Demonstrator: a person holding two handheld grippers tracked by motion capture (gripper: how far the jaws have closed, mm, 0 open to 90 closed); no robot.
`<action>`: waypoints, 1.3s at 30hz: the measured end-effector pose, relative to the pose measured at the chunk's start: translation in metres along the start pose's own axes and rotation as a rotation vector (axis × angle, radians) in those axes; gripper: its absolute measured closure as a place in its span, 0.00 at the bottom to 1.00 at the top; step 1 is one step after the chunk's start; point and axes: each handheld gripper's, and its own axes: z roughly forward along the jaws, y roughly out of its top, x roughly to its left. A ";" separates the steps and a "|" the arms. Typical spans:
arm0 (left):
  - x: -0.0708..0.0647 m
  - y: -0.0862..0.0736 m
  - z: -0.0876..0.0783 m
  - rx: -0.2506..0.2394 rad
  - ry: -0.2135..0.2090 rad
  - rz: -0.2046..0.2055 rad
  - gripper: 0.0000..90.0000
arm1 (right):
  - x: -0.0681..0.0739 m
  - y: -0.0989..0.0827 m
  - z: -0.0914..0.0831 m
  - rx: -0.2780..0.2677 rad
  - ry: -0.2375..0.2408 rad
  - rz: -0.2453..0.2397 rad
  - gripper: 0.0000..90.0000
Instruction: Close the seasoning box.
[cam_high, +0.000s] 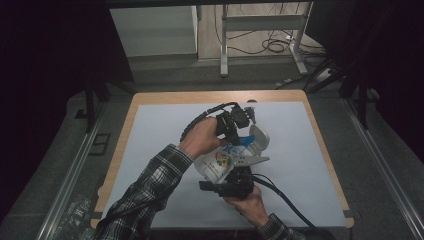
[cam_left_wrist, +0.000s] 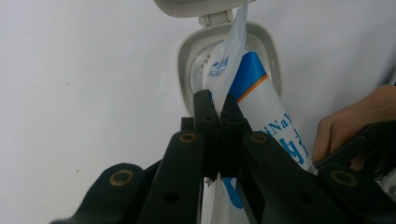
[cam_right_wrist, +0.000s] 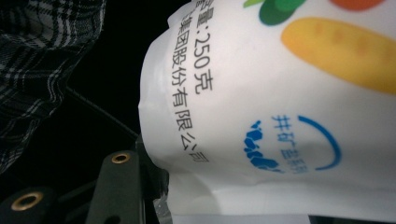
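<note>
the left gripper (cam_left_wrist: 215, 109) has its jaws pinched shut on the top edge of the white-and-blue printed plastic pouch (cam_left_wrist: 261, 107) at the mouth of a grey flip-lid container (cam_left_wrist: 187, 56), seemingly to feed it through, while the right gripper (cam_high: 235, 182), jaws half closed around the pouch's lower body, steadies it above the table (cam_high: 300, 145).

1. The left forearm, in a plaid sleeve (cam_high: 150, 182), reached up and to the right across the high view.
2. The left hand (cam_high: 201, 138) wrapped the body of the left gripper (cam_high: 239, 131), whose tip pointed toward the right.
3. In the left gripper view its black jaws were pressed together at the tips, pinching a thin white edge.
4. The right hand (cam_high: 250, 201) came in from the bottom edge, holding the right gripper (cam_high: 235, 172) pointed away from the person.
5. Its jaws stood about half apart, clamped against a white surface.
</note>
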 end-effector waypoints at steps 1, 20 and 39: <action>0.000 0.000 0.000 0.000 0.000 0.000 1.00 | 0.000 0.000 0.000 0.000 0.000 0.000 0.53; 0.001 0.002 0.001 0.018 0.005 0.003 1.00 | 0.001 0.002 -0.001 -0.008 0.011 0.001 0.53; -0.001 0.007 0.000 0.042 0.017 0.017 1.00 | 0.001 0.004 -0.004 -0.020 0.015 -0.002 0.53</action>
